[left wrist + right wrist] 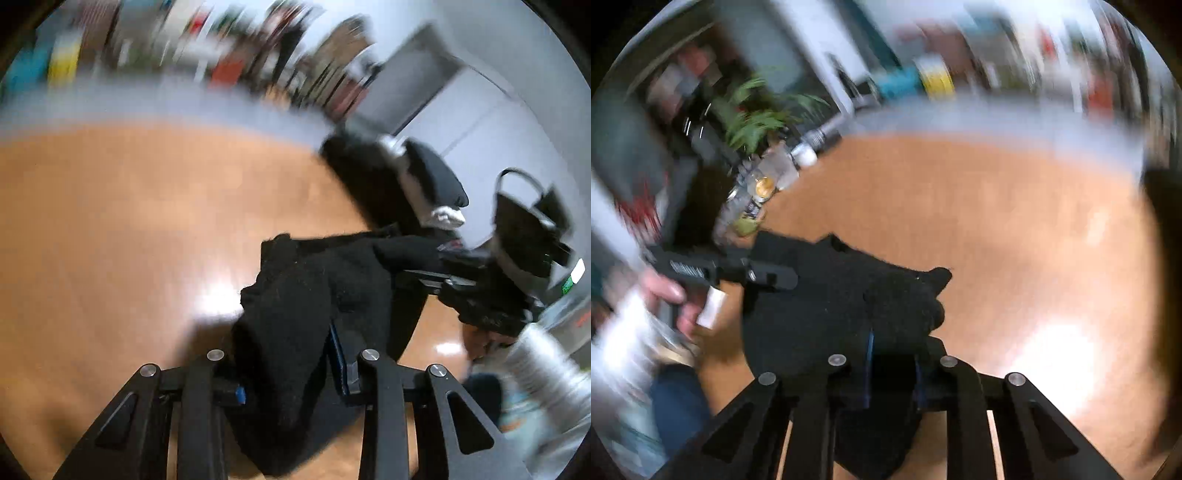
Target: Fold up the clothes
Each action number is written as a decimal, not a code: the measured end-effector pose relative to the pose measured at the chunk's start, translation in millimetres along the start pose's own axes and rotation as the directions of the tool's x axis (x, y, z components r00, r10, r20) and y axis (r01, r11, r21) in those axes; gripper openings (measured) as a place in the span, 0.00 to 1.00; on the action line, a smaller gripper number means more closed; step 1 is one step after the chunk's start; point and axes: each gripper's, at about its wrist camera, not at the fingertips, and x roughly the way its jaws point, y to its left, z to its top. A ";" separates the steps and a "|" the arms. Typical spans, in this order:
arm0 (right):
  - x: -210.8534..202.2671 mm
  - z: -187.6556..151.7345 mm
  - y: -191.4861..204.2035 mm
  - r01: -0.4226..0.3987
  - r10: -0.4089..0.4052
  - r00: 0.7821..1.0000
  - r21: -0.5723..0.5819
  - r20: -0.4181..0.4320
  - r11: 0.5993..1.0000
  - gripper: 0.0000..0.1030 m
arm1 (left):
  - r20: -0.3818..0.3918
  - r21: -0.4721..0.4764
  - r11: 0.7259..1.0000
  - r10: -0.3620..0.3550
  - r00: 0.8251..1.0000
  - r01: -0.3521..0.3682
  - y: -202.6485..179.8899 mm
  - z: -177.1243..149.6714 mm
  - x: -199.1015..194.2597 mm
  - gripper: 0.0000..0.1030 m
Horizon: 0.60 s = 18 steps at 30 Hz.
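The left gripper (291,373) was closed on a black cloth (295,295), w/ the soft black stuff bunched between its fingers and hanging down below them. The cloth was up off the orange-brown table (110,229), stretched across to the right gripper (424,275), which pinched its other end. A hand (480,339) in a grey sleeve held that tool.

In the right wrist view, the left gripper (775,277) came in from the left side, held by a hand (672,299), & it bit into the cloth (849,295). The right gripper (892,369) was closed on the cloth too. Far back on the left, some clear bags (757,188) lay by a green plant (753,114); too blurry to tell what was in them
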 end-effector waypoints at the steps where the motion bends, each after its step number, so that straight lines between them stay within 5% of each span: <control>1: -9.7 5.3 13.0 0.070 -0.064 0.996 -0.108 0.064 0.992 0.17 | 0.058 0.065 0.998 0.022 0.998 -0.025 -10.2 2.1 -9.7 0.33; 5: -36.4 -11.8 45.8 0.206 -0.133 0.968 -0.368 0.213 0.907 0.16 | 0.120 0.234 0.970 0.042 0.992 -0.069 -34.7 -30.2 -29.5 0.33; 9: -35.4 -58.2 68.0 0.203 -0.122 0.975 -0.513 0.186 0.834 0.16 | 0.039 0.319 0.947 0.036 0.999 -0.047 -52.1 -77.5 -25.3 0.33; 13: -34.4 -96.1 75.8 0.162 -0.125 0.987 -0.534 0.105 0.830 0.20 | -0.008 0.375 0.926 0.049 0.999 -0.042 -74.8 -103.9 -23.8 0.33; 18: -54.9 -118.3 68.3 0.131 -0.130 0.991 -0.497 0.037 0.858 0.39 | -0.115 0.473 0.881 0.089 0.989 -0.024 -111.7 -134.0 -19.6 0.33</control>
